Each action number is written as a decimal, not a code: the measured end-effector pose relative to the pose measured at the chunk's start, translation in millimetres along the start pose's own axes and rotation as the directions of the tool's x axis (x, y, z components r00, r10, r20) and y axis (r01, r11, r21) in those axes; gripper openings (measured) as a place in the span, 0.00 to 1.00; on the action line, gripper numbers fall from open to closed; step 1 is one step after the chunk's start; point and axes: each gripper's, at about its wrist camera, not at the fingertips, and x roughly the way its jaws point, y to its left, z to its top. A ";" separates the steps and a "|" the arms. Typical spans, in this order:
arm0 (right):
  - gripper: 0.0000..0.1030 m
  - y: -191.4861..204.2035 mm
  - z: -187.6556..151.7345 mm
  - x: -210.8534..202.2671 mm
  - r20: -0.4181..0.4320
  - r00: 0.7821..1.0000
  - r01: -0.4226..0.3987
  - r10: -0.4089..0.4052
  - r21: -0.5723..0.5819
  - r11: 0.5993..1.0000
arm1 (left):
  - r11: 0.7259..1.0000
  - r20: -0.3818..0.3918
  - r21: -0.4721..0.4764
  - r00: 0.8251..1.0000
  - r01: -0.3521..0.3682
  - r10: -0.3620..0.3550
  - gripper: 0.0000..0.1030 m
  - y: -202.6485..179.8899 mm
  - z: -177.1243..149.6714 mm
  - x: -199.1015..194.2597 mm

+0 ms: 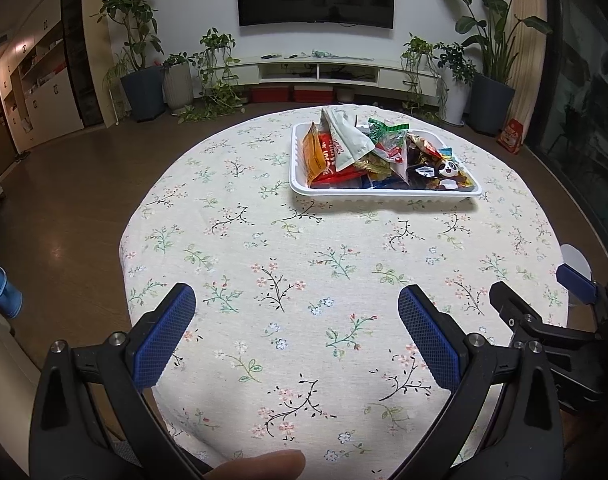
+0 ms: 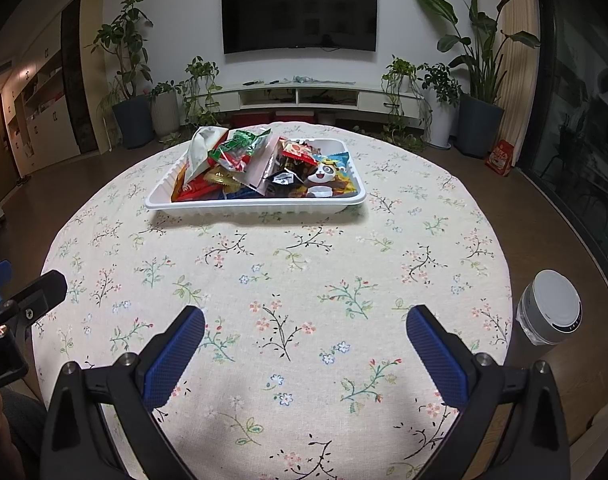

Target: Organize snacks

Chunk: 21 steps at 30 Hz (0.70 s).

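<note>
Bench point(image 1: 304, 280): round, carrying a floral cloth and bearing the tray toward its far edge.
Tray point(image 2: 255, 205): white, sitting heaped with snack packets point(image 2: 239, 152), all lying inside its rim.
Left hand-held gripper point(image 1: 296, 322): hovering at the near edge, jaws standing apart, holding nothing.
Right hand-held gripper point(image 2: 306, 338): likewise gaping, empty.
Risk: packets are overlapping loosely; pinching one is likely dragging neighbours over the rim.
</note>
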 end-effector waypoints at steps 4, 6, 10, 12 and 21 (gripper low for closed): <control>1.00 0.0 0.1 0.3 0.000 1.000 0.000 0.000 0.000 1.000 | 1.000 0.001 0.005 1.000 -0.007 0.007 1.00 -2.0 0.1 -0.3; 1.00 0.0 0.2 0.2 0.000 1.000 0.000 0.000 0.000 1.000 | 1.000 0.002 0.008 1.000 -0.006 0.006 1.00 -3.1 0.2 -0.9; 1.00 -0.2 0.6 0.0 -0.001 1.000 0.000 0.000 -0.001 1.000 | 1.000 0.004 0.009 1.000 -0.005 0.005 1.00 -3.4 0.2 -1.2; 1.00 0.1 -0.7 0.8 -0.002 1.000 -0.001 0.001 -0.001 1.000 | 1.000 0.005 0.010 1.000 -0.006 0.006 1.00 -4.1 0.1 -1.5; 1.00 -0.3 0.0 0.3 -0.001 1.000 -0.001 0.001 0.000 1.000 | 1.000 0.006 0.015 1.000 -0.005 0.005 1.00 -6.0 1.1 -1.6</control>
